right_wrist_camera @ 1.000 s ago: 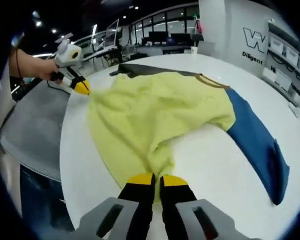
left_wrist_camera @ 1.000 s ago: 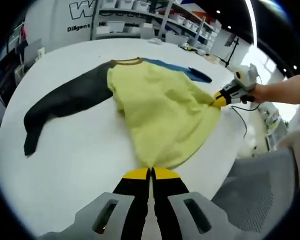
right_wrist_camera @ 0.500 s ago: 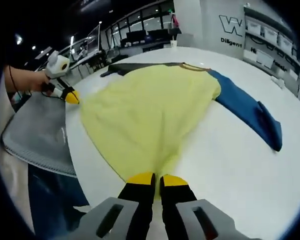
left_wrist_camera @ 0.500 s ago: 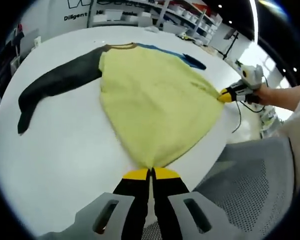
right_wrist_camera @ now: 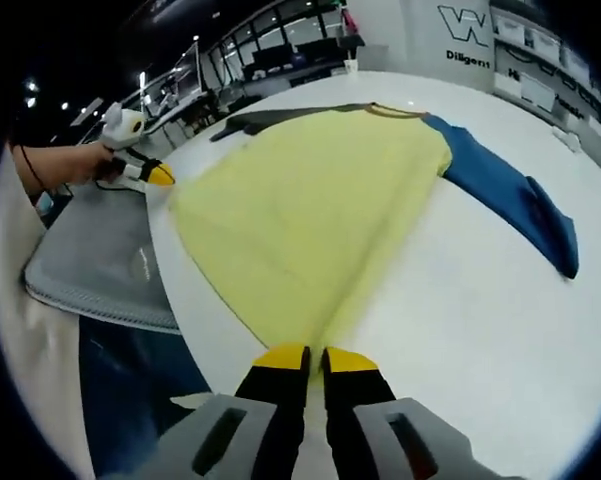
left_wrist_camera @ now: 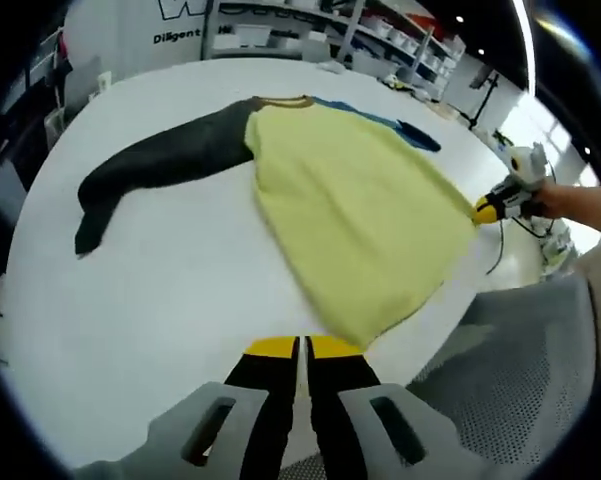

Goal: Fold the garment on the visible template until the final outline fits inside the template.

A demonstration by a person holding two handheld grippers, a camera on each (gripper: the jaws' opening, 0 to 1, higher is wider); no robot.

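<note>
With both jaws pressed together, the left tool [left_wrist_camera: 302, 347] clamps one hem corner of the garment [left_wrist_camera: 355, 215] at the near edge of the white bench [left_wrist_camera: 170, 290]. The right tool [right_wrist_camera: 313, 357] is likewise closed on the opposite hem corner. Each tool appears in the other's view, held in a hand [right_wrist_camera: 65, 165] at the bench edge. The garment lies face down on the bench, its yellow body stretched taut and mostly flat between the two tools. A dark grey sleeve [left_wrist_camera: 155, 165] extends to one side, a blue sleeve [right_wrist_camera: 510, 200] to the other.
</note>
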